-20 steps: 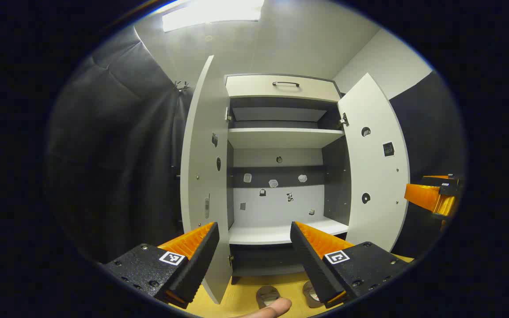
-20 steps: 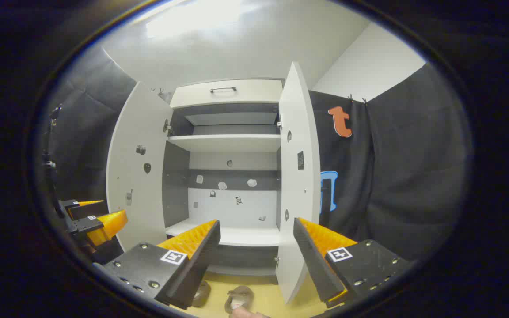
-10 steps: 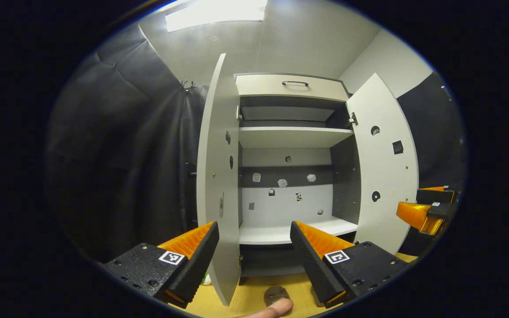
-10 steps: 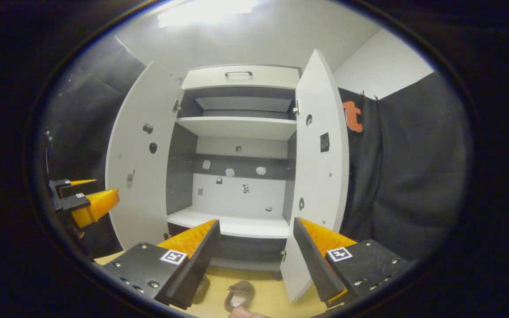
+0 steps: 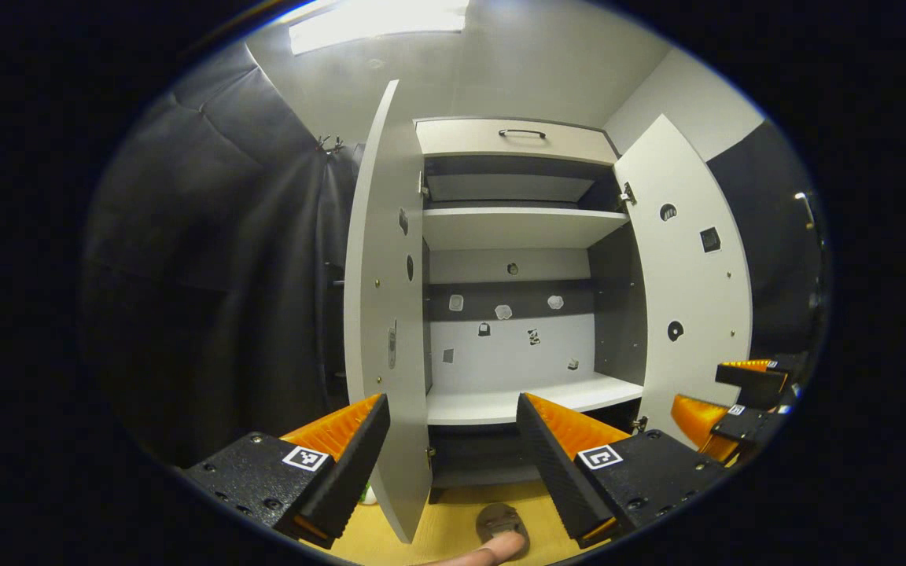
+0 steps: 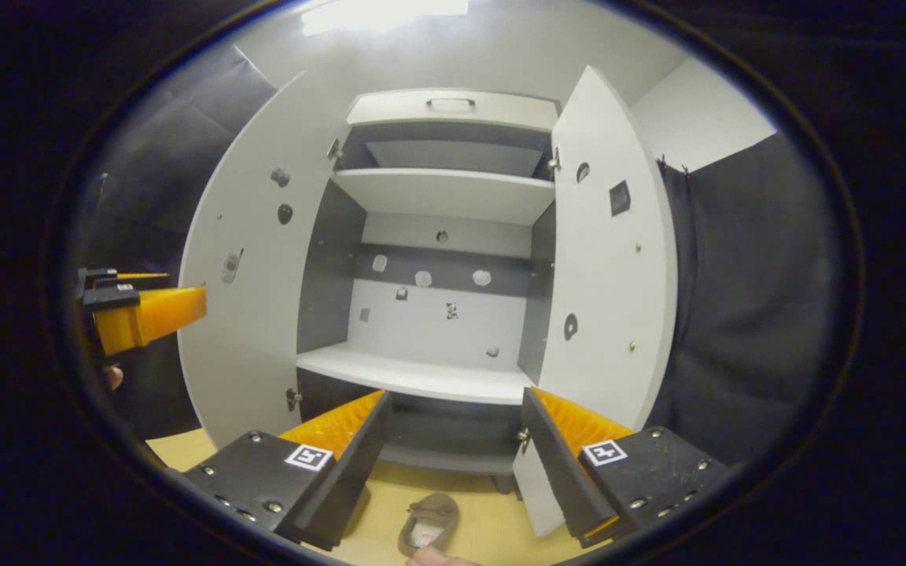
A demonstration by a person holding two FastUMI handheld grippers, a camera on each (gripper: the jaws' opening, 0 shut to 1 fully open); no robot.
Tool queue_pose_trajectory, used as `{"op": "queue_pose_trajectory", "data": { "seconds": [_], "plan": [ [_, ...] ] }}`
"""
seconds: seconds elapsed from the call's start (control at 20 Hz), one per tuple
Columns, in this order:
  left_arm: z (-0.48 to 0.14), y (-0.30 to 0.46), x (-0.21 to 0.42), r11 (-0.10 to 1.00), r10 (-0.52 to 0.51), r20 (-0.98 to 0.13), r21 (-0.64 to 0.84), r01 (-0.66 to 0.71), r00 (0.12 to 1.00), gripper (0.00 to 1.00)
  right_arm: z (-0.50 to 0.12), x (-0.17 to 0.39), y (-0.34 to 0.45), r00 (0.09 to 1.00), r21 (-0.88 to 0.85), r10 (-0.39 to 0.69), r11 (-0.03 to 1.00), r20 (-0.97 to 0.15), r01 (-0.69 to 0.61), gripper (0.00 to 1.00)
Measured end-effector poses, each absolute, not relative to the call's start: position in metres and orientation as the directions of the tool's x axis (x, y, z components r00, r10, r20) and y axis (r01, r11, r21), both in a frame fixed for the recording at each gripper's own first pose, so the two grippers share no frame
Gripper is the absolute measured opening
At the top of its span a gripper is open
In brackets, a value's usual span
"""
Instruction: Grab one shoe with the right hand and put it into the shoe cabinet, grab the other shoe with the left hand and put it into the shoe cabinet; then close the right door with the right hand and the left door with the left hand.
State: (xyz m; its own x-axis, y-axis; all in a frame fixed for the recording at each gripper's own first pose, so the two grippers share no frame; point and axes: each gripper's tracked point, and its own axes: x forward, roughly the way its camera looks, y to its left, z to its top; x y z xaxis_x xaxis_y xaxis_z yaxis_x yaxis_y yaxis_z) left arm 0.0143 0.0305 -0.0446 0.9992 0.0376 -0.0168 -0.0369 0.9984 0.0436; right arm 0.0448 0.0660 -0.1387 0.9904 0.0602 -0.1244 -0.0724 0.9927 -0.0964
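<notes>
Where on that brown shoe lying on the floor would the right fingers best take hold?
Probably at the open collar of the brown shoe, coming down from above. It lies sole-down on the yellow floor before the shoe cabinet, opening facing up, so one finger could slip inside. The right gripper hangs open above it.

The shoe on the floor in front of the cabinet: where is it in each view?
Left gripper view: the shoe lies bottom centre, below the lower shelf.
Right gripper view: the shoe lies bottom centre, on the yellow floor.
Shared landmark: the drawer handle on top.
</notes>
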Motion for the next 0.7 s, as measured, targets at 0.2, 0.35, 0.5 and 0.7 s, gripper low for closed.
{"op": "queue_pose_trajectory", "data": {
  "seconds": [0.2,0.35,0.5,0.7],
  "plan": [
    [-0.053,0.04,0.015,0.997,0.069,-0.009,0.034,-0.069,0.998,0.99,-0.204,0.053,0.074,0.98,-0.111,0.053,0.991,-0.192,-0.075,1.0],
    [-0.054,0.042,0.012,0.998,0.062,0.004,0.019,-0.062,0.998,0.99,-0.26,0.057,0.072,0.968,-0.149,0.025,0.987,-0.251,-0.064,1.0],
    [-0.059,0.038,0.007,0.999,0.041,0.006,0.011,-0.042,0.999,0.99,-0.322,0.053,0.081,0.946,-0.16,0.04,0.983,-0.32,-0.096,0.96],
    [-0.06,0.022,0.01,1.0,0.002,0.036,0.018,-0.003,0.999,0.99,-0.401,0.04,0.092,0.887,-0.137,0.062,0.981,-0.458,-0.139,1.0]
  ]
}}
